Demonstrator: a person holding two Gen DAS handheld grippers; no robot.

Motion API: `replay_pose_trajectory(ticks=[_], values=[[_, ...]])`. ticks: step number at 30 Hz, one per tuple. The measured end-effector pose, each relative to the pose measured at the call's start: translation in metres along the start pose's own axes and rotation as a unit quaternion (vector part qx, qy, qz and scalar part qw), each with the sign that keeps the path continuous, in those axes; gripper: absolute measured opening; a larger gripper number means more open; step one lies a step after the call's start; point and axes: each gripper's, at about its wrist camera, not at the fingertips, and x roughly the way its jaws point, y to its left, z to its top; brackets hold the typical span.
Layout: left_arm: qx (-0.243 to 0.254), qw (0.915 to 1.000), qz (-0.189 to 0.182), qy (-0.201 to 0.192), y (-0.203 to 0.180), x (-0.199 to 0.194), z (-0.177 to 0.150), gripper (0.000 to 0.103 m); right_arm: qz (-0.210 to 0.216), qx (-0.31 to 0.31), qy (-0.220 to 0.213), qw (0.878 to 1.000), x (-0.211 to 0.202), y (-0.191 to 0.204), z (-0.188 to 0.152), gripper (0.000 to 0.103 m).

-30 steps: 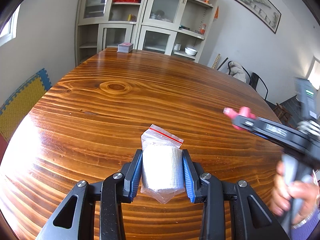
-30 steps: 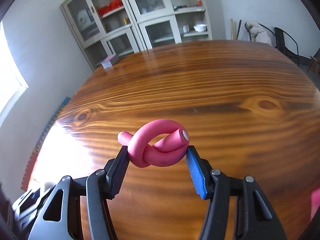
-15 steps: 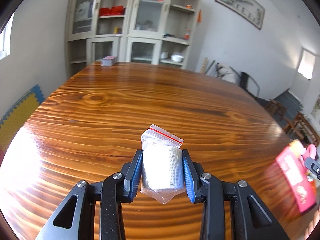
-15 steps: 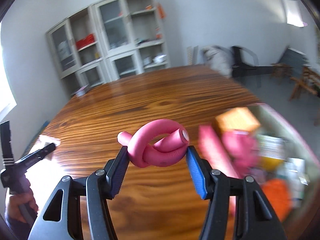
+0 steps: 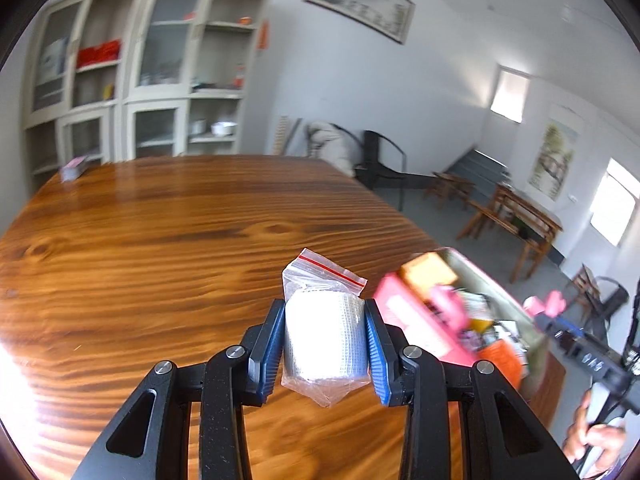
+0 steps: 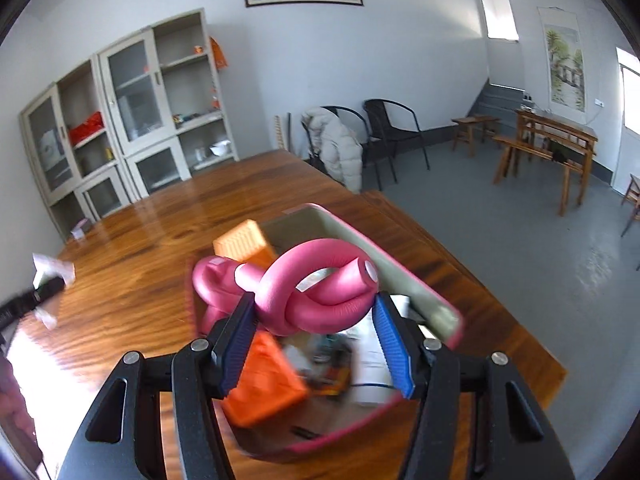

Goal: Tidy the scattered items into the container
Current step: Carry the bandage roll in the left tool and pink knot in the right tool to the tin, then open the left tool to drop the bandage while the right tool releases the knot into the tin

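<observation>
My left gripper (image 5: 325, 345) was clamped at a narrow setting on a white gauze roll (image 5: 325, 338) sealed in a clear zip bag with a red strip, both blue pads pressed flat against the roll's sides and the bag's top standing up past the fingertips. The roll hung above the wooden table (image 5: 160, 248), with the pink-rimmed container (image 5: 492, 280) lying ahead and to the right of it, near the table's edge. My right gripper (image 6: 316, 308) was set about half open and gripped a knotted pink foam tube (image 6: 316, 292) between its pads, the loop standing up and one cut end pointing right. That tube sat directly over the container (image 6: 348, 232), which already held an orange box (image 6: 260, 384), a second pink foam piece (image 6: 212, 280) and blurred papers. In the right wrist view my left gripper with its bag (image 6: 52, 272) showed at the far left
</observation>
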Motion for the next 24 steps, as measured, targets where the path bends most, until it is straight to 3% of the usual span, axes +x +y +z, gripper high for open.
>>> replay_pose_trajectory(ticks=[4, 11, 20, 21, 22, 23, 24], values=[[0.026, 0.9989, -0.035, 0.016, -0.044, 0.027, 0.008, 0.039, -0.016, -0.026, 0.001, 1.000, -0.001, -0.015, -0.002, 0.063], [0.068, 0.9933, -0.082, 0.046, -0.110, 0.068, 0.015, 0.039, -0.007, -0.054, 0.004, 0.998, -0.003, -0.030, -0.004, 0.064], [0.097, 0.9874, -0.106, 0.066, -0.138, 0.086, 0.013, 0.040, 0.013, -0.047, 0.016, 0.999, 0.002, -0.042, -0.008, 0.064], [0.099, 0.9858, -0.113, 0.074, -0.140, 0.088, 0.012, 0.042, 0.018, -0.045, 0.019, 0.999, 0.002, -0.042, -0.008, 0.068], [0.102, 0.9841, -0.120, 0.082, -0.142, 0.090, 0.011, 0.054, 0.021, -0.041, 0.019, 0.999, 0.002, -0.043, -0.008, 0.079], [0.104, 0.9832, -0.122, 0.087, -0.143, 0.091, 0.009, 0.077, 0.023, -0.035, 0.018, 0.999, 0.001, -0.045, -0.008, 0.083], [0.104, 0.9836, -0.120, 0.086, -0.143, 0.091, 0.008, 0.087, 0.024, -0.029, 0.015, 0.999, -0.001, -0.047, -0.008, 0.084]])
